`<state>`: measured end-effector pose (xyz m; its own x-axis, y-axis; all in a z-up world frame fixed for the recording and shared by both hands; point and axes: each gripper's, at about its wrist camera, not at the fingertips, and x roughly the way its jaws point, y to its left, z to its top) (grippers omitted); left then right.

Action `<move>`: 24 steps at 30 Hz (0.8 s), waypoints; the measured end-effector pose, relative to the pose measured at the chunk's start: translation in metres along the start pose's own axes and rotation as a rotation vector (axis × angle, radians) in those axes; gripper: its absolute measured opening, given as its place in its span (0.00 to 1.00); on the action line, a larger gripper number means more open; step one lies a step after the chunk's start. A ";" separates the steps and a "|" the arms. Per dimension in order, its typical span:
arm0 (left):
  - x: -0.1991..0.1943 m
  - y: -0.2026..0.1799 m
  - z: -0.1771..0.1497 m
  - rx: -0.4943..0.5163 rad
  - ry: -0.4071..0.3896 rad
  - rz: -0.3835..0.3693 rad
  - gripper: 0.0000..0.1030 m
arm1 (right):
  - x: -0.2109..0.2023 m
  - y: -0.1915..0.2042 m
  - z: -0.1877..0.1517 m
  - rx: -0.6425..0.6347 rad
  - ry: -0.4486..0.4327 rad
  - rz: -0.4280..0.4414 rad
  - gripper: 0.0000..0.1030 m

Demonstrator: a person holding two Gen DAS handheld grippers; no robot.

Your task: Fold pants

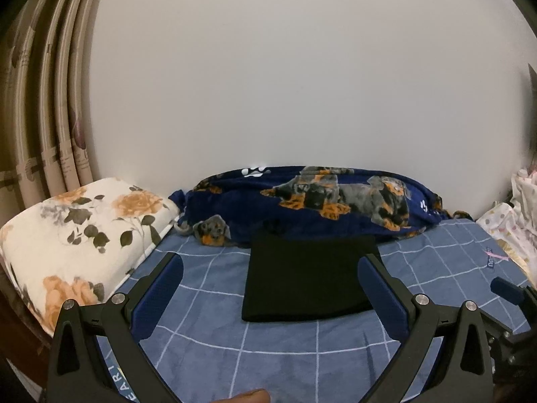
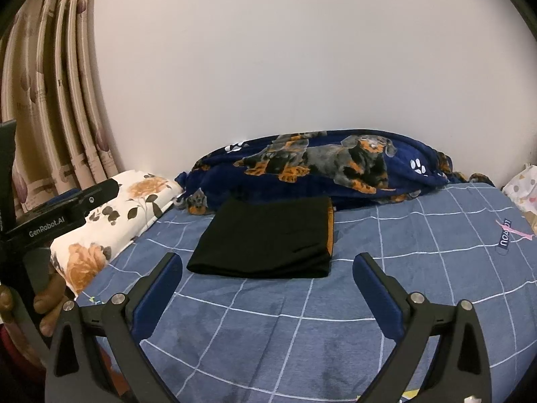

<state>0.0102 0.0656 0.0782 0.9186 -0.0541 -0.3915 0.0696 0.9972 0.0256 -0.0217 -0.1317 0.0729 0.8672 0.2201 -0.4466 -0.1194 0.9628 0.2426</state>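
Note:
The black pants (image 1: 303, 278) lie folded into a flat rectangle on the blue checked bed sheet (image 1: 268, 362), just in front of the dog-print blanket. In the right wrist view the folded pants (image 2: 268, 238) show an orange edge on their right side. My left gripper (image 1: 270, 275) hovers open over the sheet, its right finger overlapping the near right corner of the pants in the image. My right gripper (image 2: 266, 278) is open too, held back from the near edge of the pants with nothing between its fingers.
A navy dog-print blanket (image 1: 312, 198) lies bunched along the white wall. A floral pillow (image 1: 74, 235) sits at the left by the curtains (image 1: 43, 100). Pale spotted fabric (image 1: 513, 221) lies at the right edge. A hand (image 2: 47, 302) holds the left tool.

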 end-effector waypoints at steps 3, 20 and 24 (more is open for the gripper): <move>0.001 0.000 -0.002 0.006 0.002 0.000 1.00 | 0.001 0.000 0.000 -0.006 0.003 -0.006 0.99; 0.011 -0.001 -0.007 0.006 0.040 -0.027 1.00 | 0.008 -0.006 -0.001 0.002 0.036 -0.012 0.99; 0.013 -0.001 -0.008 0.005 0.049 -0.030 1.00 | 0.011 -0.007 -0.002 0.006 0.045 -0.011 0.99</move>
<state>0.0187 0.0643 0.0659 0.8957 -0.0817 -0.4370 0.0994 0.9949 0.0177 -0.0123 -0.1361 0.0644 0.8457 0.2163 -0.4878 -0.1069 0.9643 0.2423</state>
